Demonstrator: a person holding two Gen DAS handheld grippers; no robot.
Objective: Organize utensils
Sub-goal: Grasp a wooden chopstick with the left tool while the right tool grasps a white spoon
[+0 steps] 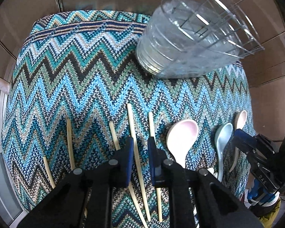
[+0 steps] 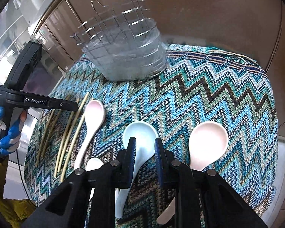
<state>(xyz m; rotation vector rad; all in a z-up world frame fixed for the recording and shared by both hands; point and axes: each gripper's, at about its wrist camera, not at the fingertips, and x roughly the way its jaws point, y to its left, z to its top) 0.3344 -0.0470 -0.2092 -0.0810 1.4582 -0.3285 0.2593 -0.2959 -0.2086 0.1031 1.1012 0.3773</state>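
Observation:
Several bamboo chopsticks [image 1: 132, 125] lie side by side on the zigzag knit cloth [image 1: 81, 76]. My left gripper [image 1: 140, 142] points down over them with a narrow gap. One chopstick runs between its jaws, and a sliver of cloth shows beside it. To their right lie a pink-white spoon [image 1: 182, 133], a light blue spoon [image 1: 223, 134] and a beige spoon [image 1: 241, 118]. My right gripper [image 2: 145, 144] straddles the neck of the light blue spoon [image 2: 140, 133], which fills the gap between the pads. A pale pink spoon [image 2: 209, 140] lies to its right.
A clear ribbed tub with a wire utensil rack [image 1: 180, 43] stands at the table's far edge. A blue-gloved hand [image 2: 9, 133] holds the left gripper. A small white spoon [image 2: 94, 164] lies near the front. Brown cabinet panels surround the round table.

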